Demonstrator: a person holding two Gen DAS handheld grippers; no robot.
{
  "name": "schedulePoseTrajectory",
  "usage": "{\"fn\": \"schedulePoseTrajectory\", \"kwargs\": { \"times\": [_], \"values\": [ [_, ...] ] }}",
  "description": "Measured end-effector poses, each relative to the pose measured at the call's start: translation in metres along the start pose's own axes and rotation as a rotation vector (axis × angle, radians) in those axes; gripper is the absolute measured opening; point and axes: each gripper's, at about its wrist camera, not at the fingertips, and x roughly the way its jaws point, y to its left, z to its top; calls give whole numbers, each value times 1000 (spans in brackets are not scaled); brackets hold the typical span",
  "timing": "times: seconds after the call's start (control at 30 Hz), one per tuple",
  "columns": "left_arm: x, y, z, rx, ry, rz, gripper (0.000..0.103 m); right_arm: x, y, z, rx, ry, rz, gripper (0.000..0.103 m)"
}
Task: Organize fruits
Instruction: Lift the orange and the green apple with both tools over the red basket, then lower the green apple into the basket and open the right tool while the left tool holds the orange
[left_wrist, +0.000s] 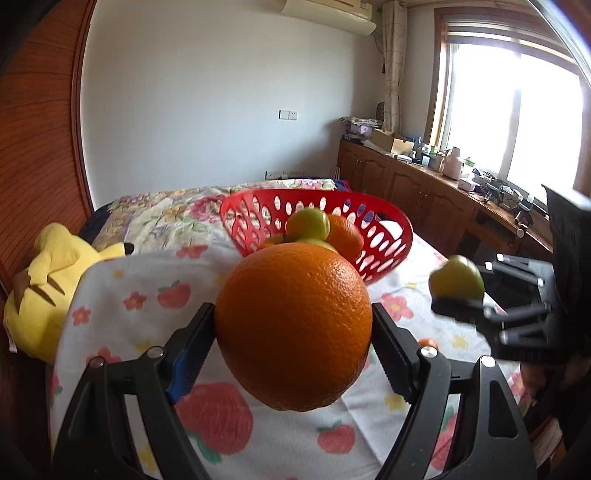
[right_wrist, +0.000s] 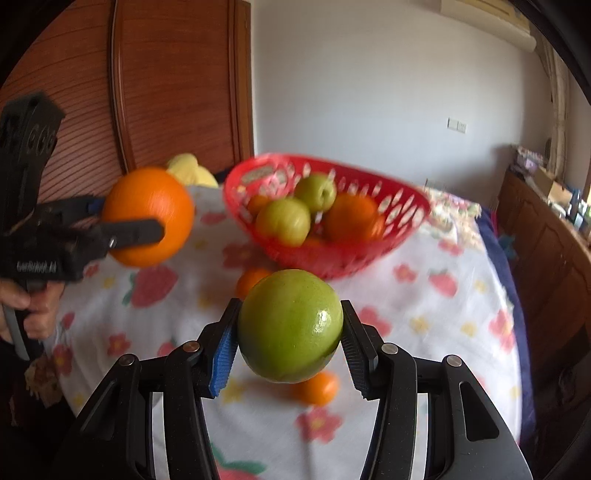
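Spread over the bed, a white cloth printed with strawberries and flowers (right_wrist: 424, 295) carries everything. Nearest, the right gripper (right_wrist: 290, 341) has its fingers pinching a round green fruit (right_wrist: 290, 326) held clear of the cloth, above two small tangerines (right_wrist: 319, 387). Beside it, the left gripper (left_wrist: 293, 347) clamps a large orange (left_wrist: 293, 325). Farther back sits a red perforated plastic basket (right_wrist: 402, 221) holding green fruits and oranges.

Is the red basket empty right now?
No, the red basket already holds green fruits and an orange.
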Motion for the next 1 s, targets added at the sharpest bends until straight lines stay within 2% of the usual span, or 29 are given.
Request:
{"fn": "schedulePoseTrajectory", "kwargs": {
  "times": [0.27, 0.43, 0.67, 1.0],
  "values": [
    [18, 3, 35, 8, -21, 10, 81, 17, -40, 49, -22, -30, -35, 52],
    [32, 7, 53, 8, -29, 24, 81, 48, -60, 68, -21, 1, -40, 52],
    [54, 13, 65, 12, -19, 41, 81, 79, -65, 66, -5, 44, 1, 52],
    [78, 13, 75, 24, -4, 39, 81, 93, -46, 56, -40, 80, 66, 53]
  ]
}}
